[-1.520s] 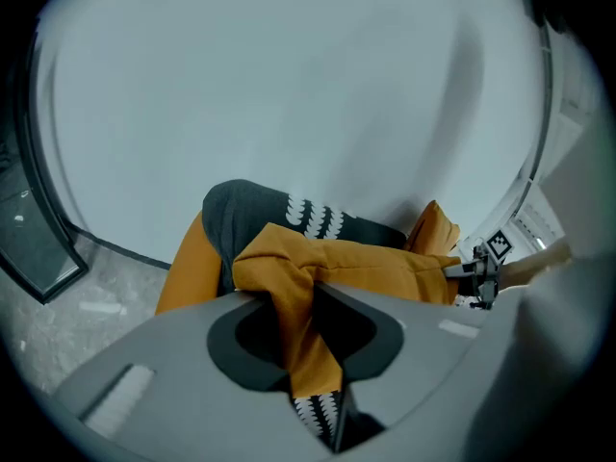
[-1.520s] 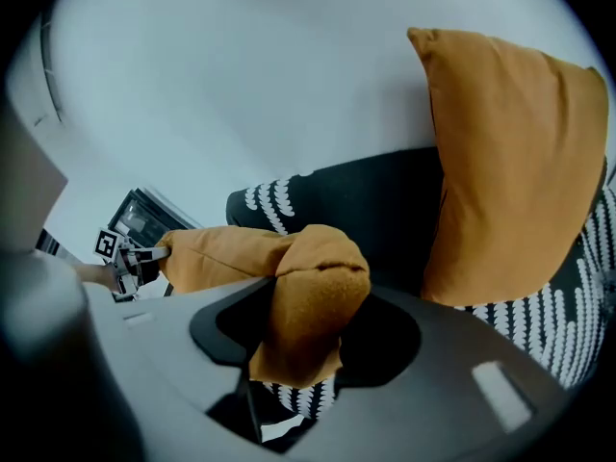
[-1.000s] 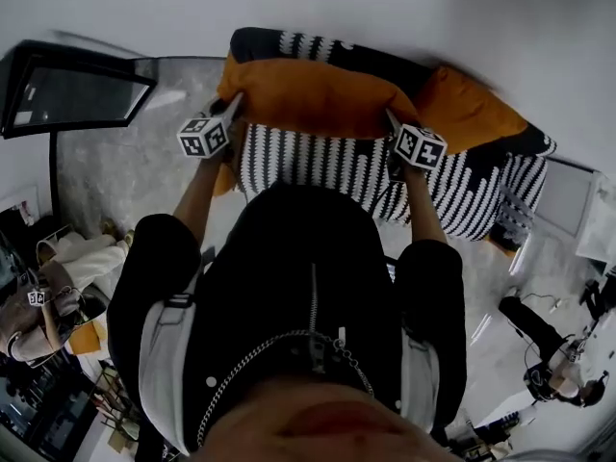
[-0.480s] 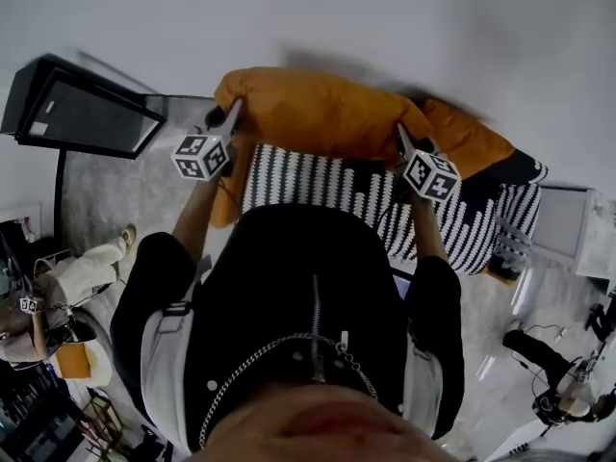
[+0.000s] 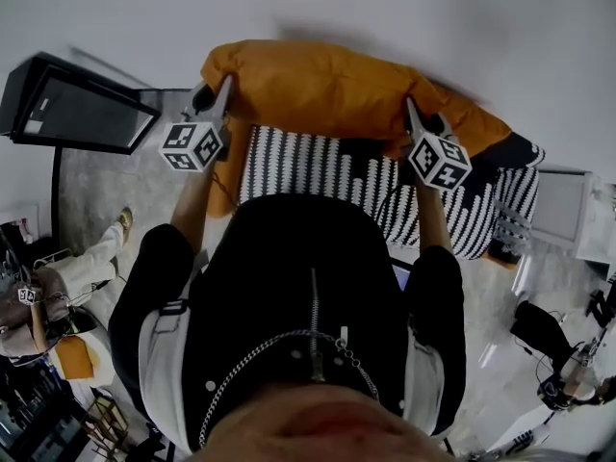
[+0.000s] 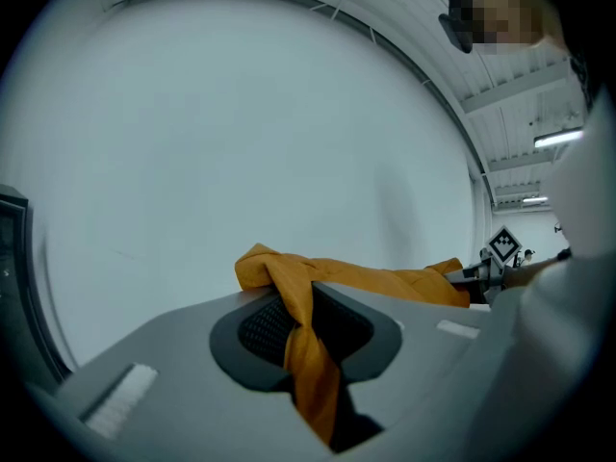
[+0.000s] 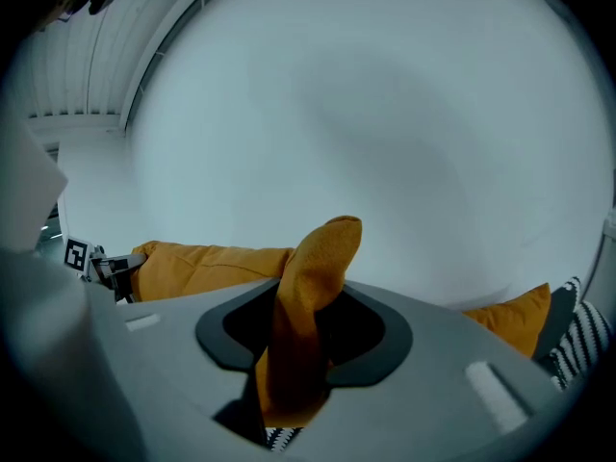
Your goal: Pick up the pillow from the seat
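Jaws of left gripper [image 5: 220, 97] clench a pillow [image 5: 318, 87] corner; right gripper [image 5: 415, 119] jaws, just closing, pinch another.

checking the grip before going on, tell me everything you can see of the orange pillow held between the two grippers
The orange pillow is a long, soft cushion in plain fabric, slightly wrinkled. It hangs roughly level above the black-and-white striped seat, apparently clear of it. The left gripper pinches a fold at its left end; the right gripper, whose jaws have just been closing further, pinches a fold at the other end.
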`<act>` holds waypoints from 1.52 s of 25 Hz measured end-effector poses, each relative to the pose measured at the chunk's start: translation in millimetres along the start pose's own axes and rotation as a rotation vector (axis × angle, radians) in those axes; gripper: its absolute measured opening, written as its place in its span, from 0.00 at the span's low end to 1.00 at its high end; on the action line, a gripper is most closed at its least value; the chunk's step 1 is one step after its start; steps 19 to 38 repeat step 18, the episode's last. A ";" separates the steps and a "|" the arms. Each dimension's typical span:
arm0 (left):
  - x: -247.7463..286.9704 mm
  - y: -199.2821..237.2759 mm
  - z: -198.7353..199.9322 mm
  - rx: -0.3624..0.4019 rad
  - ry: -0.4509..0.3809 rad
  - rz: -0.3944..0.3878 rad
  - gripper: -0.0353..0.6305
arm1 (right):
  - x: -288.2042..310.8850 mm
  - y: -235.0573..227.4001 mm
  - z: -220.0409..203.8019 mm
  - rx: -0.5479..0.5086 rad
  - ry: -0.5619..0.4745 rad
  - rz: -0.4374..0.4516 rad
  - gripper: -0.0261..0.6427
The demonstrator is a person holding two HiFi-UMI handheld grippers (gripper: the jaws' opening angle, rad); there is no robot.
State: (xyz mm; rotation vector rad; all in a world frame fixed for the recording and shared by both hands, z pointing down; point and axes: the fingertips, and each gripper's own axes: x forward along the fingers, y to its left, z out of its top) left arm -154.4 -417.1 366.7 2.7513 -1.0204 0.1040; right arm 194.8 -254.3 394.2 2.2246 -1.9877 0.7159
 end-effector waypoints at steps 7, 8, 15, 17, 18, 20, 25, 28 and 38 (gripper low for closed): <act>-15.8 2.9 -0.4 -0.009 -0.005 -0.001 0.15 | -5.6 11.7 -1.7 -0.013 0.000 -0.009 0.25; -28.3 4.4 0.3 -0.011 -0.008 0.001 0.15 | -12.6 21.3 -3.8 -0.018 -0.003 -0.007 0.25; -28.6 19.8 4.3 -0.014 -0.020 0.010 0.15 | -2.5 33.7 3.6 -0.038 -0.020 -0.006 0.24; -8.9 25.0 5.7 -0.014 -0.022 0.005 0.15 | 12.2 25.2 11.0 -0.039 -0.024 -0.012 0.24; 0.4 28.0 6.5 -0.014 -0.023 0.002 0.15 | 19.5 21.7 14.7 -0.041 -0.026 -0.016 0.24; 0.4 28.0 6.5 -0.014 -0.023 0.002 0.15 | 19.5 21.7 14.7 -0.041 -0.026 -0.016 0.24; 0.4 28.0 6.5 -0.014 -0.023 0.002 0.15 | 19.5 21.7 14.7 -0.041 -0.026 -0.016 0.24; 0.4 28.0 6.5 -0.014 -0.023 0.002 0.15 | 19.5 21.7 14.7 -0.041 -0.026 -0.016 0.24; 0.4 28.0 6.5 -0.014 -0.023 0.002 0.15 | 19.5 21.7 14.7 -0.041 -0.026 -0.016 0.24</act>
